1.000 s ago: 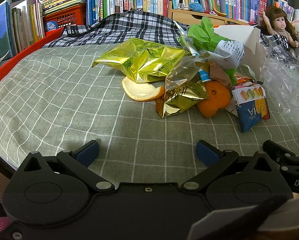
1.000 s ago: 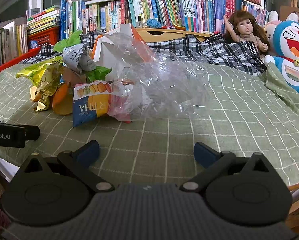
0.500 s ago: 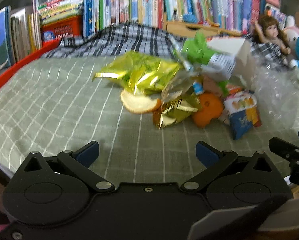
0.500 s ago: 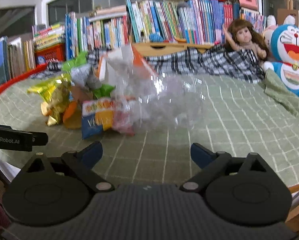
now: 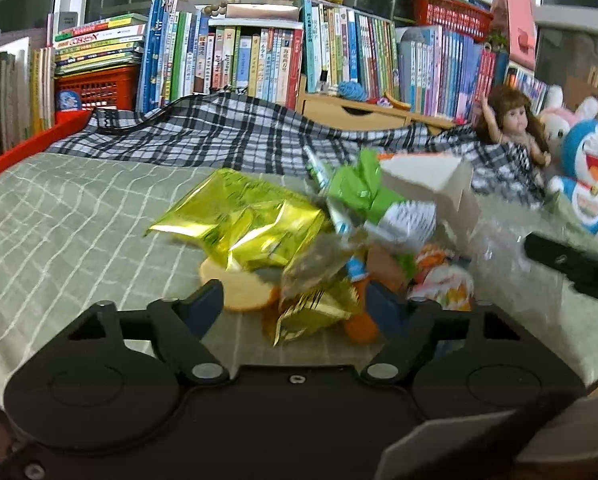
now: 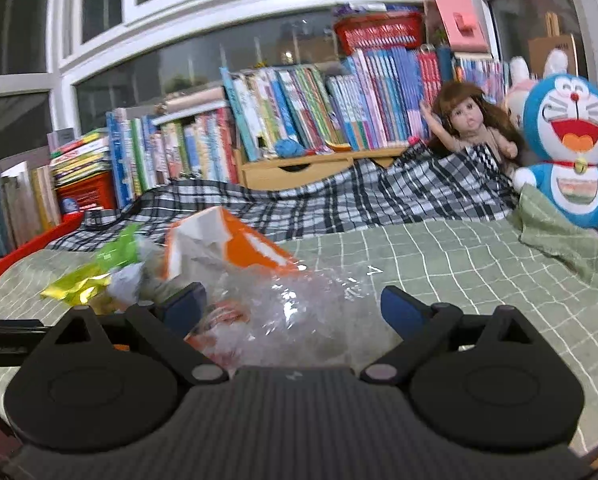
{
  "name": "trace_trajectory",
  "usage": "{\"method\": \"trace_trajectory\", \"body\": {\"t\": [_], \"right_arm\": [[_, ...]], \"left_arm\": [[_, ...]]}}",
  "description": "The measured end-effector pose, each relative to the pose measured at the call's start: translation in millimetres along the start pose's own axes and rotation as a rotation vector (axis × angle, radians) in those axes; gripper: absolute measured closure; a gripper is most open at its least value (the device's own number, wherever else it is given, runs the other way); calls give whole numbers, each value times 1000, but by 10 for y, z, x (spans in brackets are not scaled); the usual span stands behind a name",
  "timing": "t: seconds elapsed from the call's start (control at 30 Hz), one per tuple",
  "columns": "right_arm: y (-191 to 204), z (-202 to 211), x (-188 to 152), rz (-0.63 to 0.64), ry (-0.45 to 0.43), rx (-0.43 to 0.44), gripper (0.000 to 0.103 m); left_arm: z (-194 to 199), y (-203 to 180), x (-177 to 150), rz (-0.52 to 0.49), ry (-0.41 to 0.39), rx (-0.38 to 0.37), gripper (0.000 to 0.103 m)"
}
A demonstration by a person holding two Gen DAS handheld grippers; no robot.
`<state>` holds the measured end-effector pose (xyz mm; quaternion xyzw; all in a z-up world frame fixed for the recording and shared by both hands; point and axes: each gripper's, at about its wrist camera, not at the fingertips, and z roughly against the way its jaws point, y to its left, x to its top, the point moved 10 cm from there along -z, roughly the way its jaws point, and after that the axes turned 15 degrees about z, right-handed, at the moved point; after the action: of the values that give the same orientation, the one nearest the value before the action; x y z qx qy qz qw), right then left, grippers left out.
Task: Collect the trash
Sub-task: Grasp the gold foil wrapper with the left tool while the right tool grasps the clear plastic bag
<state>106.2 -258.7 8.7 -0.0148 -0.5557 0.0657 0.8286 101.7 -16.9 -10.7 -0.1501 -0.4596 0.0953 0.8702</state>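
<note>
We bring both grippers onto the trash pile (image 5: 319,240) heaped mid-bed (image 5: 59,220). The left gripper (image 5: 295,304) jaws have just been closing around the gold wrapper (image 5: 315,312), not yet pinching. The right gripper (image 6: 293,304) jaws stand apart, straddling the clear plastic bag (image 6: 299,312).

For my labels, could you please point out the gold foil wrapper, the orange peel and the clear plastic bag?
gold foil wrapper (image 5: 243,224), left wrist view, crinkled middle.
orange peel (image 5: 245,294), left wrist view, pale inside.
clear plastic bag (image 6: 299,312), right wrist view, glossy centre.
</note>
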Motion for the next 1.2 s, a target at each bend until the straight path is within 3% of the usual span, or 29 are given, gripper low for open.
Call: {"method": "trace_trajectory", "body": {"t": [0.13,0.2,0.27,0.33,0.47,0.83,0.93,0.97,1.03,1.1,1.2], "right_arm": [[-18,-258,-140,-8,76,18,15],[-4,-327,-219,-13,102,26,22],[16,-302,-226,-3,90,27,27],[21,-254,-207,5,78,24,34],[-22,-133,-128,6,47,19,39],[-123,216,106,16,-37,-15,42],[-96,291,91,23,-39,-5,42],[-85,307,79,28,-37,-4,42],[-60,331,39,36,-32,-2,42],[-35,344,-9,35,-23,4,42],[-15,352,-83,32,-8,11,42]], "left_arm": [[-130,-69,68,-2,-12,-16,34],[-207,-107,58,-24,-5,-10,43],[-273,-140,13,-30,19,-14,67],[-297,-127,-10,-6,28,-14,81],[-189,-108,50,23,-6,-35,93],[126,-168,161,17,-49,-72,97],[118,-193,71,-22,-48,-72,86],[90,-191,47,-38,-53,-54,68],[11,-179,-19,-75,-59,-2,51],[-60,-163,-82,-100,-62,30,51],[-157,-155,-147,-67,-34,7,56]]}}
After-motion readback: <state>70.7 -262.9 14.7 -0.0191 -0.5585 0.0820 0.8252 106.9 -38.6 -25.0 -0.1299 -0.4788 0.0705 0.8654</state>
